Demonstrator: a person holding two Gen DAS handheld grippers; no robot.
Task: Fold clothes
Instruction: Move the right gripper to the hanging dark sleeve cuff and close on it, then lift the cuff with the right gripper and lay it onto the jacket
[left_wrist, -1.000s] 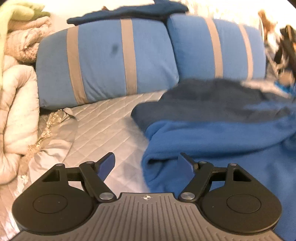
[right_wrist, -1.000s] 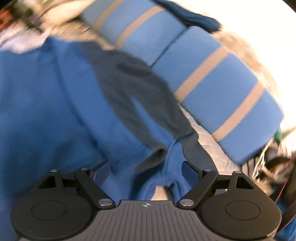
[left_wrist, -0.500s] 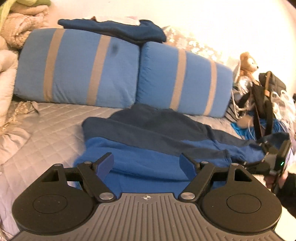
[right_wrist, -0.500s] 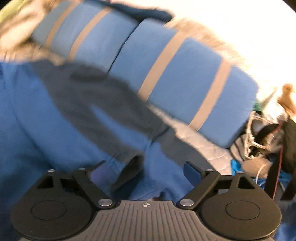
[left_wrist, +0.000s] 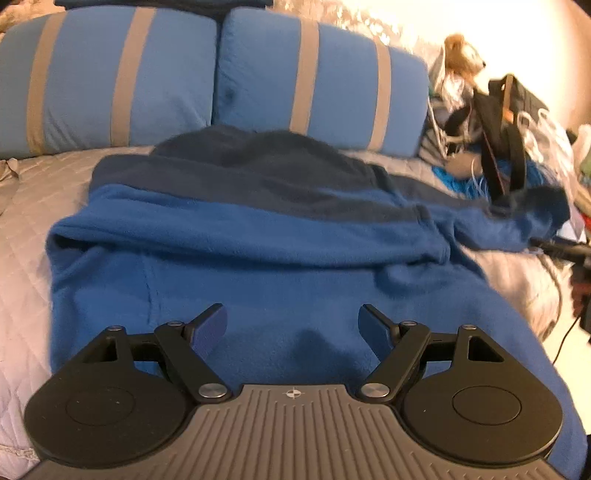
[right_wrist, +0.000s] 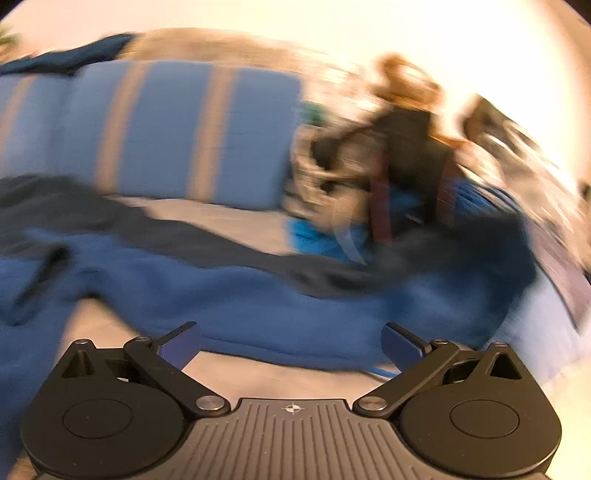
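Fleece on the bed, both wrist views. The blue fleece (left_wrist: 280, 258) lies spread across the quilted bed (left_wrist: 48, 206), in front of the pillows (left_wrist: 122, 74). Its left side appears turned in over the body, with a dark navy panel uppermost; the right sleeve (right_wrist: 332, 295) trails out flat toward the clutter at the bed's edge. I judge the fold partly made at most: one side in, the right sleeve and the lengthwise folds left, though a loosely dropped garment could lie much the same.

My left tool (left_wrist: 293, 325) hovers over the fleece's near hem, fingers wide apart, gripping nothing. My right tool (right_wrist: 291, 341) hangs before the sleeve, equally wide and empty; that view is motion-blurred.

Count: one fleece on the bed; one dark garment (right_wrist: 70, 55) atop the pillows; two striped pillows; one teddy bear (left_wrist: 463, 55); one black bag (left_wrist: 506, 122); two tools.
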